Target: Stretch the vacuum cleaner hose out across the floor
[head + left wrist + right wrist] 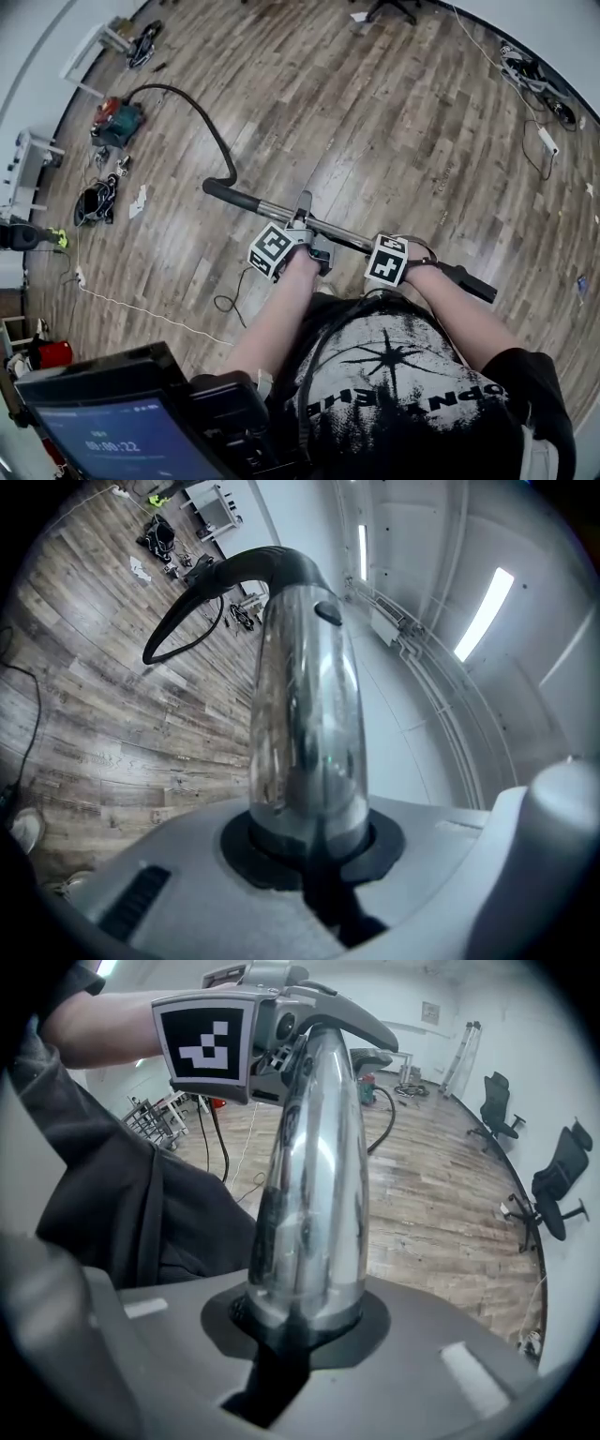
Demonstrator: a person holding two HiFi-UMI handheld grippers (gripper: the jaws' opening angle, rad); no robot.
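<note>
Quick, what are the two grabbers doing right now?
The left gripper is shut on the tube.
The right gripper is shut on the same tube.

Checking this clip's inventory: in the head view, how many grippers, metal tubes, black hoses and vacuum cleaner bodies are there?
Grippers: 2, the left gripper and the right gripper
metal tube: 1
black hose: 1
vacuum cleaner body: 1
Total: 5
</note>
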